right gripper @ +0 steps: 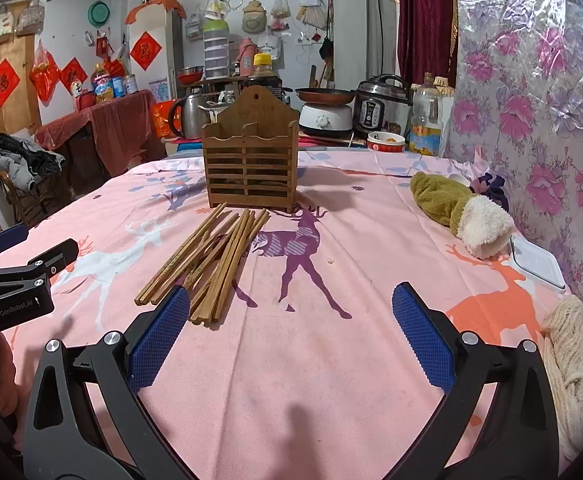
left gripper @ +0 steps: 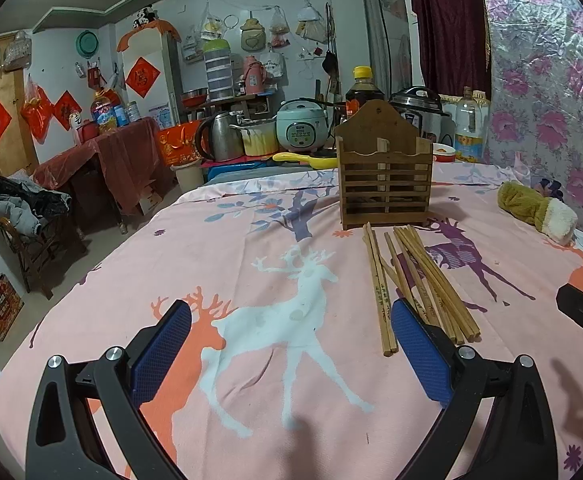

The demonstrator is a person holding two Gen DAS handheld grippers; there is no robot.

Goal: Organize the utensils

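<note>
Several wooden chopsticks (left gripper: 415, 280) lie in a loose pile on the pink deer-print tablecloth (left gripper: 251, 240), just in front of a slatted wooden utensil holder (left gripper: 385, 176). My left gripper (left gripper: 291, 344) is open and empty, low over the cloth, its right finger beside the near ends of the chopsticks. In the right wrist view the chopsticks (right gripper: 211, 256) lie ahead to the left and the holder (right gripper: 250, 164) stands behind them. My right gripper (right gripper: 291, 332) is open and empty, its left finger near the chopstick ends. The left gripper's body (right gripper: 15, 276) shows at the left edge.
A green and white plush cloth (right gripper: 463, 208) lies at the right. A white lidded box (right gripper: 537, 266) and cream yarn (right gripper: 571, 344) sit near the right edge. Kettle (left gripper: 219, 136), rice cooker (left gripper: 301, 126), bottles and pots stand behind the table. A floral wall (right gripper: 531, 100) is on the right.
</note>
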